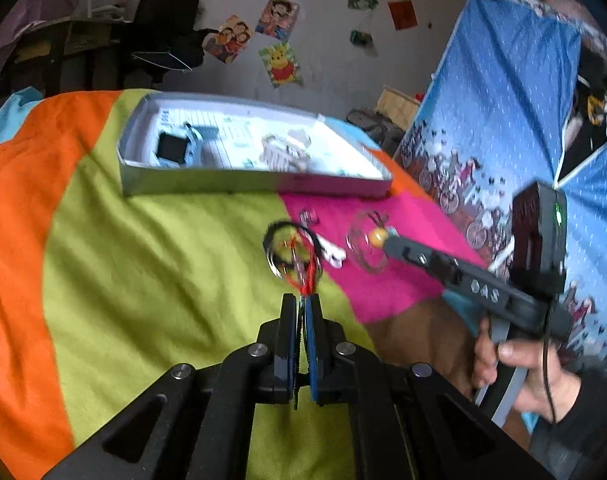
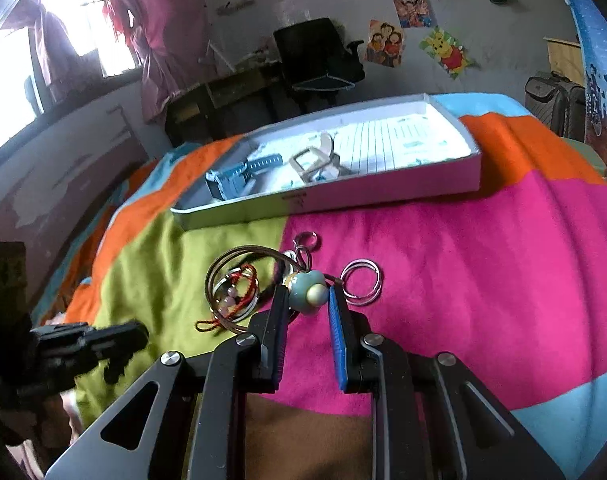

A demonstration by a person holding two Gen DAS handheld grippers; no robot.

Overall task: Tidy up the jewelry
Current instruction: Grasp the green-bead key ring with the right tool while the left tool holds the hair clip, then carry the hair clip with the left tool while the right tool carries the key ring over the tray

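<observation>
Jewelry strewn across the bedspread, box open behind

Red cord bracelet tangles with brown wire loops on green; flower-bead charm sits at the pink edge, silver rings beside it, shallow box holding two watches.

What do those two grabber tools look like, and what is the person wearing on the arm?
Both are black plastic grabbers with silver round bolts on angled arms. The left gripper has two slim fingers with blue pads. The right gripper has the same blue pads; from the side it has pale raised letters, a boxy black block with a green light, a grey trigger and a thin black cable. The person's sleeve is dark.
</observation>
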